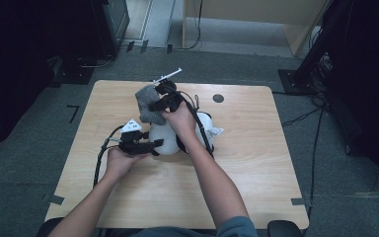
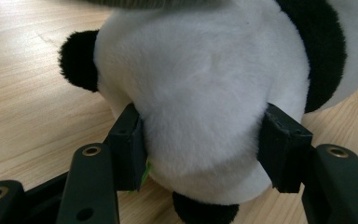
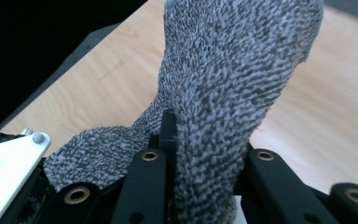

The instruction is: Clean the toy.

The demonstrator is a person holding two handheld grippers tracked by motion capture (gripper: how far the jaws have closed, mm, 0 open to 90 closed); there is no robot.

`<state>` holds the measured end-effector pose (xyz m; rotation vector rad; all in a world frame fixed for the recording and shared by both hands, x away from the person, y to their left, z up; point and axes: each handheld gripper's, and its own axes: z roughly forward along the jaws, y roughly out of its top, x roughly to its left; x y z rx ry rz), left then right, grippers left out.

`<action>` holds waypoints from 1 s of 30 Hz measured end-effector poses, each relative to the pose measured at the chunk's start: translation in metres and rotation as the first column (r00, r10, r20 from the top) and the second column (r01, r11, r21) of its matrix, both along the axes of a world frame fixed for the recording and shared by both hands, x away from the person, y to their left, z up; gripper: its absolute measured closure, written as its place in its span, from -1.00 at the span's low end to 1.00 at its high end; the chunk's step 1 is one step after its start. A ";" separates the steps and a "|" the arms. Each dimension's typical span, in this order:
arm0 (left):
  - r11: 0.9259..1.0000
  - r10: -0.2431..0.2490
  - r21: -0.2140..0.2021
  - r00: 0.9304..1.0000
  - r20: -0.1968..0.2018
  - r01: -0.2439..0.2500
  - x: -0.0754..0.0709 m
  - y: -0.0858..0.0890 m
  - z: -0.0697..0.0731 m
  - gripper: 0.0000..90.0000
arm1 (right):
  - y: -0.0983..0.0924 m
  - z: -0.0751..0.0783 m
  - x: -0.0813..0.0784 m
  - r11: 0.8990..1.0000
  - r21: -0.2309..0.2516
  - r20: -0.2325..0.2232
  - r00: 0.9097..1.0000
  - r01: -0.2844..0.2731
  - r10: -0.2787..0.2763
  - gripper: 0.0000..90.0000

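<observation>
Panda plush [image 1: 165, 138] lies mid-table, nearer the far edge, w/ left gripper [image 2: 200, 144] clamped on its white body. Right gripper [image 3: 205, 154] pinches a grey fuzzy cloth [image 1: 145, 101], held up just beyond the panda, apparently not yet on it; placing is prob. what's left. Table [image 1: 256, 163]: light wood. Room dim, grey floor, cables.

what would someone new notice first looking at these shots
Probably the plush panda lying at the middle of the wooden table, its white body squeezed between the jaws of the left gripper. Next comes the fuzzy grey sock, pinched in the right gripper and held up just above the toy's far end.
</observation>
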<state>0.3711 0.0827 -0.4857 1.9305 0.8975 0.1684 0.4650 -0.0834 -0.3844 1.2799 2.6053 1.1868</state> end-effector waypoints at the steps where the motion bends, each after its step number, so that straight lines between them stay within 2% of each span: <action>1: 1.000 0.001 -0.003 1.000 -0.003 -0.001 0.000 0.000 0.000 -0.08 | 0.002 -0.004 0.000 1.000 0.000 -0.006 1.000 -0.008 0.008 0.70; 3: 1.000 0.001 -0.001 1.000 -0.005 -0.001 0.000 0.000 0.000 -0.08 | 0.006 -0.010 0.000 0.998 -0.062 -0.001 1.000 -0.012 0.012 0.70; 6: 1.000 0.004 0.001 1.000 -0.007 -0.004 0.000 0.000 0.000 -0.08 | 0.001 -0.017 0.001 0.993 -0.121 0.008 1.000 -0.002 0.003 0.70; 10: 1.000 0.008 0.001 1.000 -0.006 -0.008 0.000 -0.001 0.000 -0.08 | -0.014 -0.016 0.003 0.989 -0.150 0.024 1.000 0.017 -0.013 0.68; 18: 1.000 0.014 0.004 1.000 -0.018 -0.014 0.000 -0.002 0.001 -0.07 | -0.049 -0.017 0.004 0.983 -0.172 0.036 0.997 0.070 -0.065 0.68; 21: 1.000 0.012 0.005 1.000 -0.020 -0.011 0.001 -0.002 0.001 -0.07 | -0.065 -0.017 0.002 0.975 -0.201 0.044 0.996 0.091 -0.083 0.68; 22: 1.000 0.010 0.007 1.000 -0.021 -0.009 0.001 -0.002 0.001 -0.07 | -0.072 -0.017 0.002 0.975 -0.200 0.040 0.995 0.101 -0.094 0.68; 25: 1.000 0.012 0.006 1.000 -0.016 -0.012 0.001 -0.003 0.001 -0.06 | -0.091 -0.018 0.001 0.980 -0.157 0.028 0.992 0.126 -0.123 0.66; 27: 1.000 0.013 0.004 1.000 -0.022 -0.013 0.001 -0.002 0.001 -0.04 | -0.101 -0.016 0.000 0.977 -0.157 0.043 0.990 0.141 -0.136 0.66; 30: 1.000 0.013 0.004 1.000 -0.023 -0.013 0.000 -0.002 0.001 -0.03 | -0.112 -0.014 -0.002 0.968 -0.183 0.085 0.984 0.169 -0.156 0.66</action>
